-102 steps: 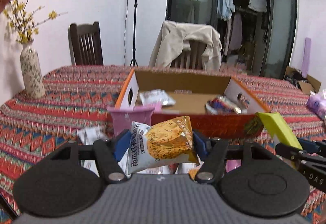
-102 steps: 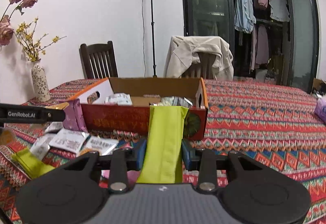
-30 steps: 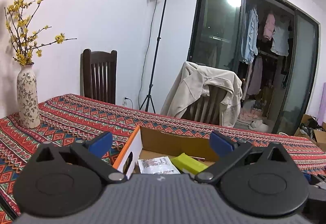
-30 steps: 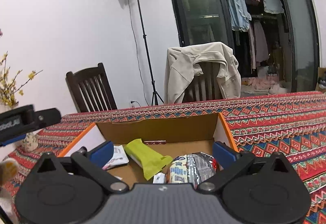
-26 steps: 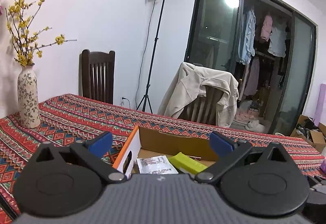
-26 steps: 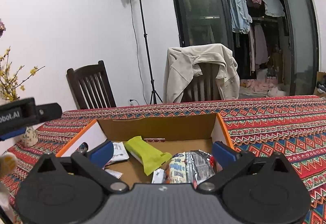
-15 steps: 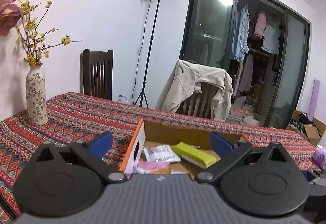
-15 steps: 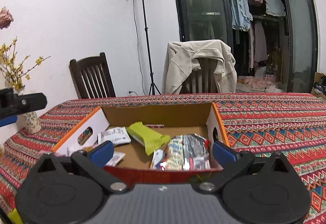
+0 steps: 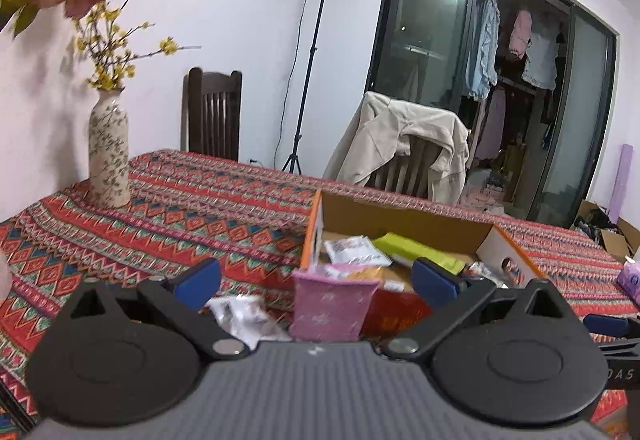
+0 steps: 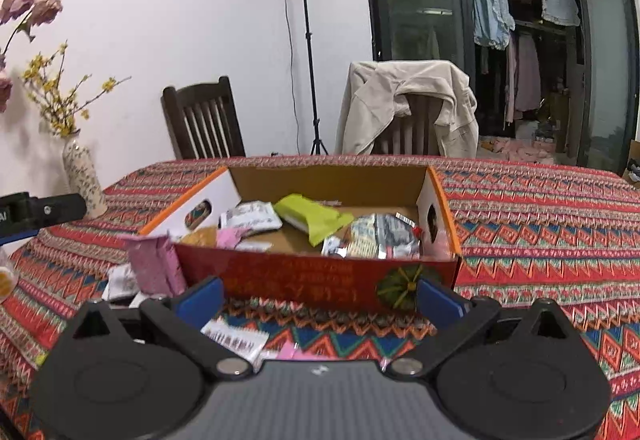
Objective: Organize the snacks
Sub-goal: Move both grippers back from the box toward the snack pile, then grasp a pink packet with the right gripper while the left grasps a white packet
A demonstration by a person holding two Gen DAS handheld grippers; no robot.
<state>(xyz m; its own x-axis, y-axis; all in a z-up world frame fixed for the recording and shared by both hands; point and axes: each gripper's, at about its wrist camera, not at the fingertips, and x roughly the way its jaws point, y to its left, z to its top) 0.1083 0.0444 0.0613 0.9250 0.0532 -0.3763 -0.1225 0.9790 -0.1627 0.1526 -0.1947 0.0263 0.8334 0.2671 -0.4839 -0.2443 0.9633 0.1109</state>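
**Both claws empty, more packets to fetch**

We judged the step in hand to be the next pick-up: the box already held several snacks, and loose ones lay on the cloth in front of it. To do it well, we would come down low and level over one flat packet, straddle it across its narrow side with the jaws wide, and close only once both pads were past its edges (foil slips and crumples if pinched at a corner).

The left claw had its jaws wide apart and held nothing. The pink packet stood upright just ahead of it, between the pads and against the box's front wall; a white packet lay flat just left of that.

The right claw was likewise spread and empty. Another white packet lay on the cloth between its pads, close under the camera, with the box just beyond. Inside, the green packet rested near the middle.
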